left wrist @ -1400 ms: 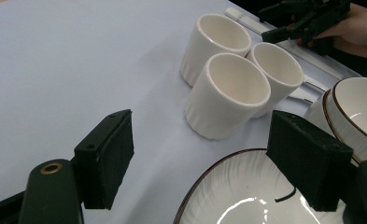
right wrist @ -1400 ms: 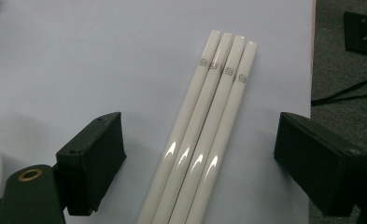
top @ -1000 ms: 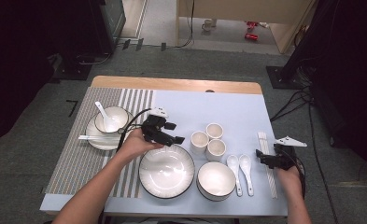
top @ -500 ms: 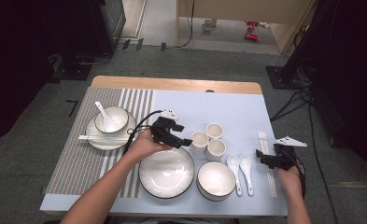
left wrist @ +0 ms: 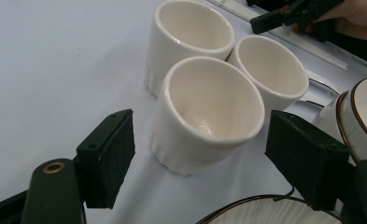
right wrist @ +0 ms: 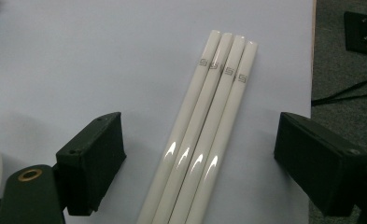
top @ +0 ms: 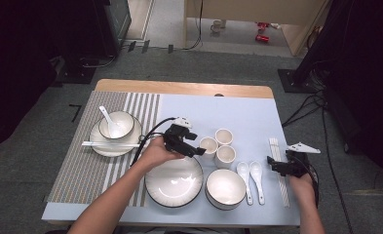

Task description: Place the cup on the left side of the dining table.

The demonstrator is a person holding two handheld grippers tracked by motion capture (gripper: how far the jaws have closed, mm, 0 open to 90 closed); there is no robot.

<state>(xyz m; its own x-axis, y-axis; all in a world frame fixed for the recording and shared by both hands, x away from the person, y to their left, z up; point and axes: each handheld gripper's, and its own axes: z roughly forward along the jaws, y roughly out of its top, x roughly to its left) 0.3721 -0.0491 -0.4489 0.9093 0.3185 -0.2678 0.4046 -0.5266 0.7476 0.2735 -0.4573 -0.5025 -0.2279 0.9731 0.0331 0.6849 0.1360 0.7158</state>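
- While the left gripper (left wrist: 197, 158) hovers at the nearest cup (left wrist: 207, 112), its jaws stand wide, one each side of the cup wall, pads not touching.
- That cup sits on the blue mat (top: 247, 112), centre of the table, left-most of three cups; it touches the right cup (left wrist: 271, 74) and the far cup (left wrist: 190, 37), and stands just beyond the big plate (top: 174, 180).
- Handling, as a guess: glazed ceramic, stiff, light, slick, chips if knocked. Best hold is across the wall below the rim, squeezing gently; the neighbours crowd the right pad's path.
- Since the earlier frames, the left hand has slid right from near the bowl on the striped mat (top: 82, 165) up to the cups.
- Right gripper (right wrist: 200, 154) has stayed put, jaws wide over four chopsticks (right wrist: 204, 135) near the right edge, gripping nothing.
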